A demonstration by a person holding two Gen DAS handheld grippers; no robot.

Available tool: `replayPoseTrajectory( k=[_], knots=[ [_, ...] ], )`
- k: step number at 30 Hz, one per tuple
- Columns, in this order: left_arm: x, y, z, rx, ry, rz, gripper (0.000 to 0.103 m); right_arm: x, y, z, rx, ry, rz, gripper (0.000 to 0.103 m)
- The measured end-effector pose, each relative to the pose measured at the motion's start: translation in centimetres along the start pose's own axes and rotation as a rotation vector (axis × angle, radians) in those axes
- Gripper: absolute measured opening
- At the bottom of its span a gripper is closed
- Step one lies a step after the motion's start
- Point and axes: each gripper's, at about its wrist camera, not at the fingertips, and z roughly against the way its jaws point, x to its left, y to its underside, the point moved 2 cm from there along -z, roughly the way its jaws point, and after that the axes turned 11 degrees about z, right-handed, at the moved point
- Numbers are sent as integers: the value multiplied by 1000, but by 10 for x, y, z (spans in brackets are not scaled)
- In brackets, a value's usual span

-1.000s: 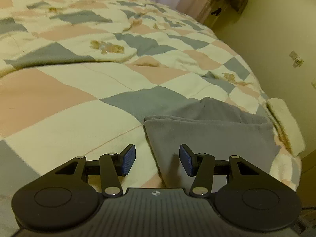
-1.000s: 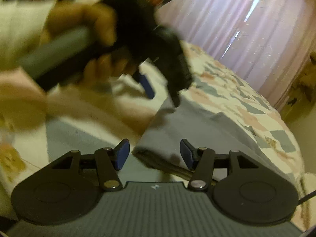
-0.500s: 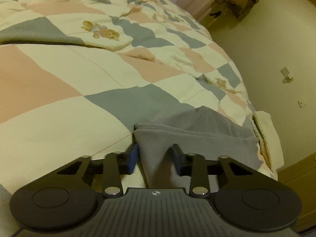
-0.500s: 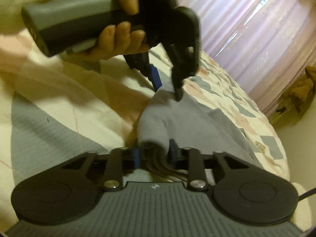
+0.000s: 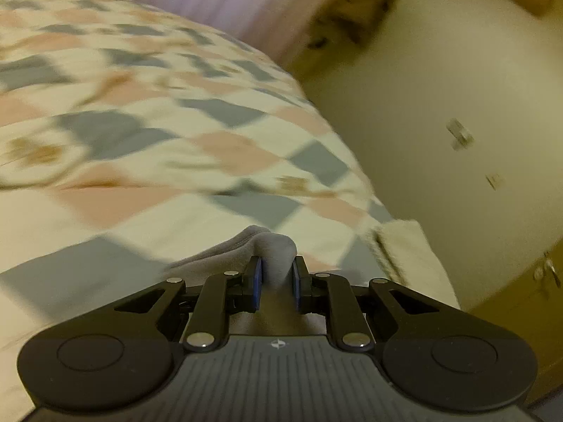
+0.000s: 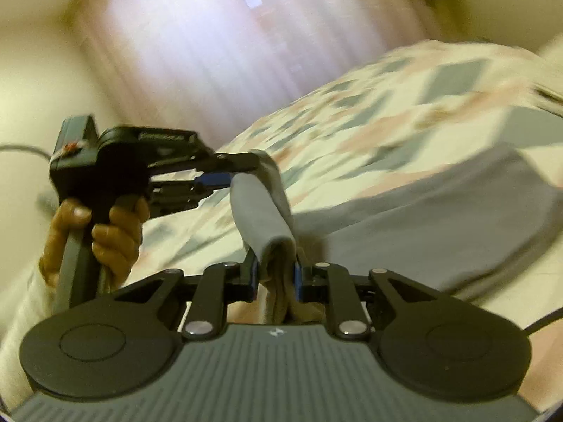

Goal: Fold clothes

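Between the blue pads of the left gripper (image 5: pixel 276 283) a bunched fold of the soft grey fabric garment (image 5: pixel 271 249) is pinched; the jaws are closing on it, a narrow gap between them filled with cloth. The right gripper (image 6: pixel 276 276) is likewise closing on a thick, layered edge of the same grey garment (image 6: pixel 422 218), the cloth wedged between its pads.

In the right wrist view a rolled band of the garment stretches up from the right jaws to the left gripper (image 6: pixel 225 172), which a hand (image 6: pixel 105 232) holds by its grey handle. The rest of the garment spreads flat to the right across the cream, pink and grey patchwork quilt (image 6: pixel 387 112) that covers the bed.

No containers show in either view.

In the left wrist view the quilt (image 5: pixel 140 161) lies broad and unoccupied ahead and to the left, though blurred. Its edge drops away on the right beside a cream wall (image 5: pixel 440 81). Pale pink curtains (image 6: pixel 218 52) hang beyond the bed.
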Motion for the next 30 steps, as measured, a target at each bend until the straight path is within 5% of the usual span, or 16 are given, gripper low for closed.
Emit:
replayPoseTrajectory(
  k=[6,10,16,22,24,25,30],
  knots=[
    [-85,18,-109,74,-28,-127,16,-108,-9,16,-30,179,-148,16],
    [-104,37,-156,113,-85,-185,24,-158,5,7,55,259,-224,19],
    [-49,54,-97,25,-187,-191,34,-174,3,21,3,118,-250,48],
    [-4,65,-60,-32,-336,-205,40,-193,-28,-22,158,27,-151,49],
    [3,67,-63,-29,-350,-190,40,-190,-32,-40,230,-16,-119,35],
    [3,69,-63,-33,-346,-191,40,-184,-35,-41,237,-24,-81,13],
    [-7,69,-66,-56,-345,-269,41,-160,-59,-32,188,13,100,11]
  ],
)
